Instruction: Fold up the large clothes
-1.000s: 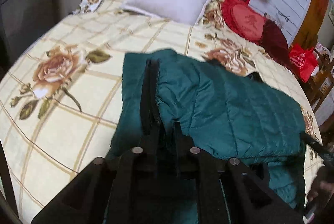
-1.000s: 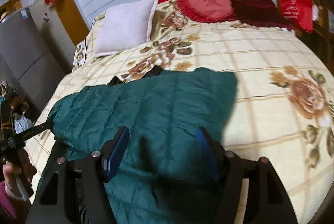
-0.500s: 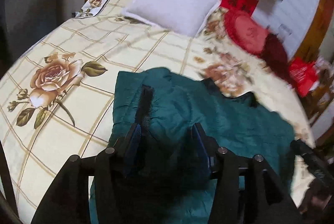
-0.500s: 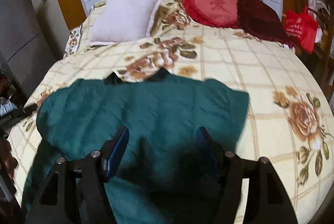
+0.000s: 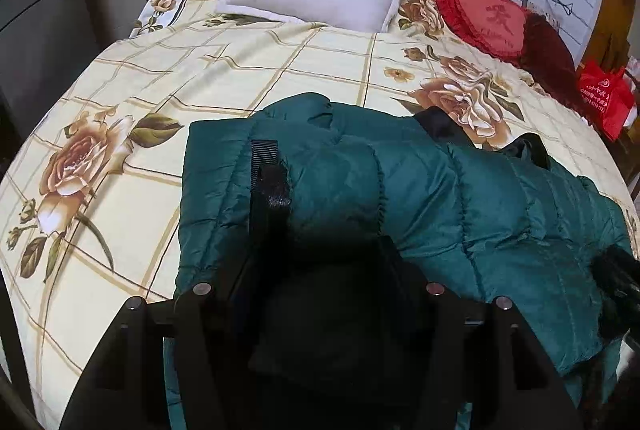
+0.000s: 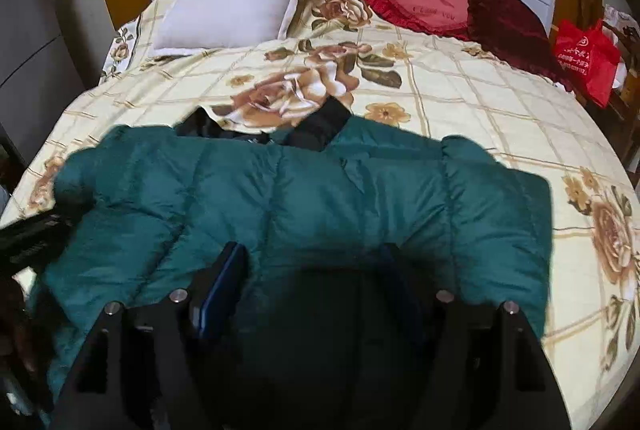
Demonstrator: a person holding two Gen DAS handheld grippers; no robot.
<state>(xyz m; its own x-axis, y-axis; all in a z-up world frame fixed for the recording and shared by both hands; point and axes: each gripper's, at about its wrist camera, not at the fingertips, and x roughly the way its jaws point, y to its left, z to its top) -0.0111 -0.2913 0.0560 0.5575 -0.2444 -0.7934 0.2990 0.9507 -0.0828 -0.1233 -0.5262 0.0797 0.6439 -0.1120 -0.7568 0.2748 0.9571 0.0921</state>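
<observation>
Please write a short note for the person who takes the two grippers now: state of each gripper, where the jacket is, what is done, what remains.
Left gripper: jaws opening, a fold of the dark green quilted jacket between them, not clamped.
Right gripper: jaws opening above the jacket, holding nothing.
Jacket: lies across the near part of the floral bed cover, black collar toward the white pillow.
Done: one side appears folded over the body.
Left: probably smooth it, fold further into a compact stack.
</observation>
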